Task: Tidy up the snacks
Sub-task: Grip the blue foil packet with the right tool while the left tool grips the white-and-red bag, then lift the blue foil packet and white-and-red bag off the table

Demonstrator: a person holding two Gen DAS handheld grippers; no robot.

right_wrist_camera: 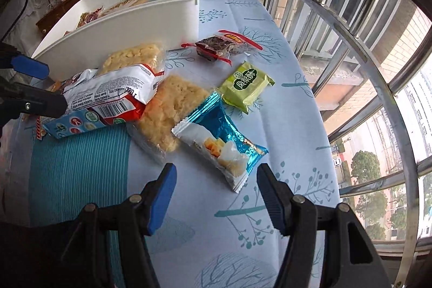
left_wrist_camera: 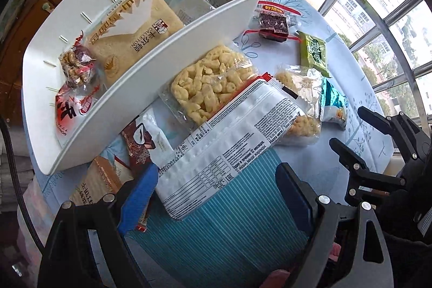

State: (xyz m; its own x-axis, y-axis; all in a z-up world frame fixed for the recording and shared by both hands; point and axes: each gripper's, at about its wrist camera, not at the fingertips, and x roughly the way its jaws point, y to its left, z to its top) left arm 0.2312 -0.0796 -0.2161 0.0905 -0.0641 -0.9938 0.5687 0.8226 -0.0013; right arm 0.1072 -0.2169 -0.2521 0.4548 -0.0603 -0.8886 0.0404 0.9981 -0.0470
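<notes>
Table (right_wrist_camera: 270, 50) with tree-print cloth, white bin (left_wrist_camera: 151, 88) at far-left edge holding bagged snacks, white printed pack (left_wrist_camera: 229, 153) between spread left gripper (left_wrist_camera: 216, 196) jaws (contact unclear), blue foil packet (right_wrist_camera: 224, 142) ahead of right gripper (right_wrist_camera: 216, 196), jaws spread, bare cloth toward window-side edge.

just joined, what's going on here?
Snack sorting on a table, partway done. The white bin already holds several packs. The left gripper has its jaws open around the end of a big white printed pack, not clamped. The right gripper hangs open just short of a blue foil snack. A green pack, a dark red-trimmed pack and puffed-snack bags lie loose on the tablecloth.
</notes>
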